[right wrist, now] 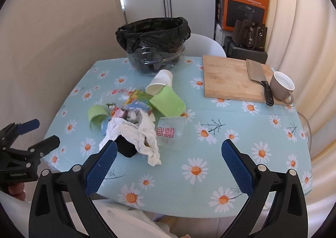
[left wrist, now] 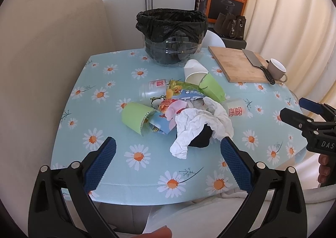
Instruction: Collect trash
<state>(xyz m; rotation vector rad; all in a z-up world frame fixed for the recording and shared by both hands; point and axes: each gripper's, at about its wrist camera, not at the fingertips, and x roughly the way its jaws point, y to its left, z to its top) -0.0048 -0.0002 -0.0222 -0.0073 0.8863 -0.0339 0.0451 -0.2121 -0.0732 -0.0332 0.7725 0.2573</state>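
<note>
Left wrist view, my inventory: left gripper (left wrist: pixel 168 154), jaws spread wide and holding nothing, poised above the near edge of the table (left wrist: pixel 109 175) with its daisy-print cloth. Right gripper (right wrist: pixel 169 158), jaws likewise spread and empty, above the near right part of the table.

Trash pile (left wrist: pixel 180 108), mid-table, all pieces touching or overlapping:
- crumpled white tissue (left wrist: pixel 199 126), nearest me, draped over a black item (left wrist: pixel 201 139);
- green paper cup (left wrist: pixel 134 117) on its side, left;
- second green cup (left wrist: pixel 211 88) and white paper cup (left wrist: pixel 195 71), tipped over, far side;
- clear plastic cup (left wrist: pixel 236 110) with red print, right;
- coloured snack wrappers (left wrist: pixel 180 93), centre.

Bin (left wrist: pixel 171 36), lined with a black bag, at the far edge, just beyond the white cup.

Far right: cutting board (left wrist: pixel 239 64) carrying a cleaver (left wrist: pixel 255 61); grey mug (left wrist: pixel 277 69) just beside it.
</note>
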